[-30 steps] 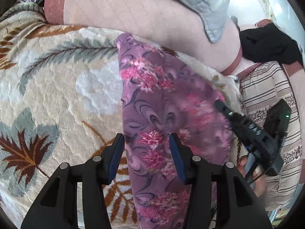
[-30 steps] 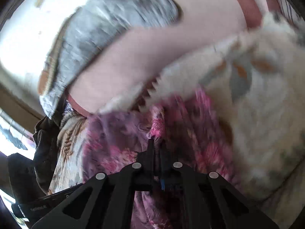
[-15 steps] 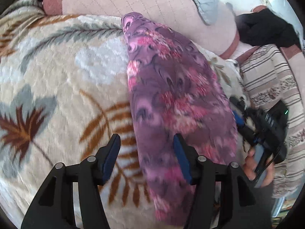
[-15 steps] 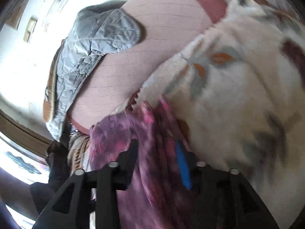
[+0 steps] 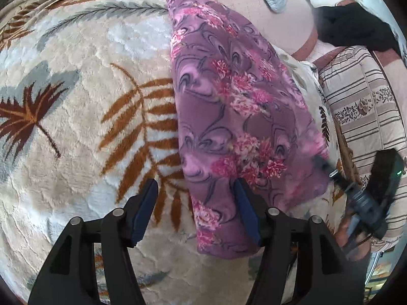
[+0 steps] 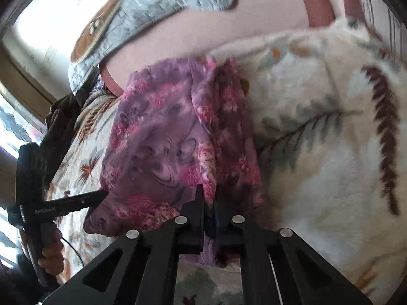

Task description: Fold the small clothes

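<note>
Right gripper (image 6: 209,204) on purple garment (image 6: 162,137)

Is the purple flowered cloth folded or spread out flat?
Folded, at least once: the purple flowered cloth lies on the leaf-pattern blanket as a narrow strip, and the right wrist view shows one layer overlapping another.

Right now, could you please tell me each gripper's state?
Left gripper: open, holding nothing.
Right gripper: shut on the purple cloth.
</note>
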